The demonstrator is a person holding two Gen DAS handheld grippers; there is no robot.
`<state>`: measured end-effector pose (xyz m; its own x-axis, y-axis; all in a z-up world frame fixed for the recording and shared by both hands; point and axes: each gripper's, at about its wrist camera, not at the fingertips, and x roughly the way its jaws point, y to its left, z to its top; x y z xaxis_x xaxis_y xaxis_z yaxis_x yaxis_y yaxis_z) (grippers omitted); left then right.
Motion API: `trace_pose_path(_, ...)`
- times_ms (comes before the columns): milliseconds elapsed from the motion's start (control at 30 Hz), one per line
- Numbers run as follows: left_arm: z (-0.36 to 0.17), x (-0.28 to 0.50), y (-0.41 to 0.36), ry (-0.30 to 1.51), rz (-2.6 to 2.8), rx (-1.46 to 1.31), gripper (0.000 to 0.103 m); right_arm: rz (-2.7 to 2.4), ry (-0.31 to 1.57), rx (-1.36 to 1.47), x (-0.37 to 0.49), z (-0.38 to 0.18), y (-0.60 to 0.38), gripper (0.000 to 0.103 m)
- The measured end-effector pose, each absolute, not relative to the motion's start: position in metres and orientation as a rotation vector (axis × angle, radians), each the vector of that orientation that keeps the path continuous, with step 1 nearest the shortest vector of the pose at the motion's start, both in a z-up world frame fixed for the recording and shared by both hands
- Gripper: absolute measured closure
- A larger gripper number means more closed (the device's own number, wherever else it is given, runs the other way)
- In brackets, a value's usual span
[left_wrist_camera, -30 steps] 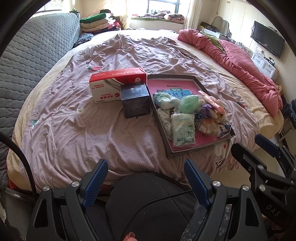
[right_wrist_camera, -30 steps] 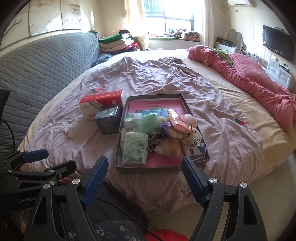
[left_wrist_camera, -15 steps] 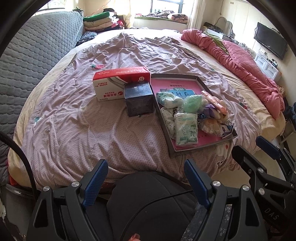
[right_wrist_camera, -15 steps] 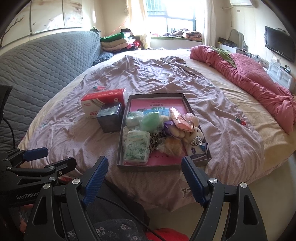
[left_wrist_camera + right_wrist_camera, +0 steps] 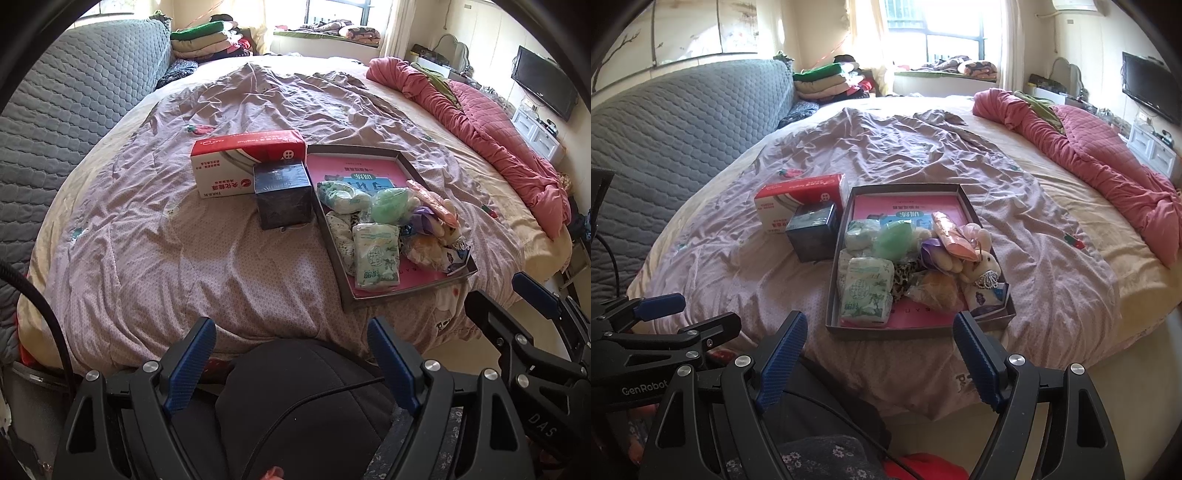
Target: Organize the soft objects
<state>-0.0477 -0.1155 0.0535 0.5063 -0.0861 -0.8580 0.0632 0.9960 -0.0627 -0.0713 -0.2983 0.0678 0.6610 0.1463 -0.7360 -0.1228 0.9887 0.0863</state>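
- Left tool (image 5: 286, 365) hangs short of the bed's near edge, blue fingers spread wide, nothing between them.
- Right tool (image 5: 877, 360) sits low at the foot of the bed (image 5: 1052, 236), fingers apart and empty too.
- On the mauve cover, the shallow tray (image 5: 838, 288) holds the soft pile: a green-printed tissue pack (image 5: 866, 291) near the front, a green pouch (image 5: 895, 238) behind, a plush rabbit (image 5: 984, 269) on the right.
- Just left of the tray: a dark cube box (image 5: 282, 194) touching a red-and-white box (image 5: 236, 162).
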Motion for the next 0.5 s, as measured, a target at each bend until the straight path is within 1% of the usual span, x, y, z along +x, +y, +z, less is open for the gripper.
trace_pose_path(500, 0.0502, -0.0475, -0.1136, 1.049, -0.077, -0.026, 0.019, 0.15, 0.836, 0.031, -0.072, 0.0658, -0.3004, 0.021)
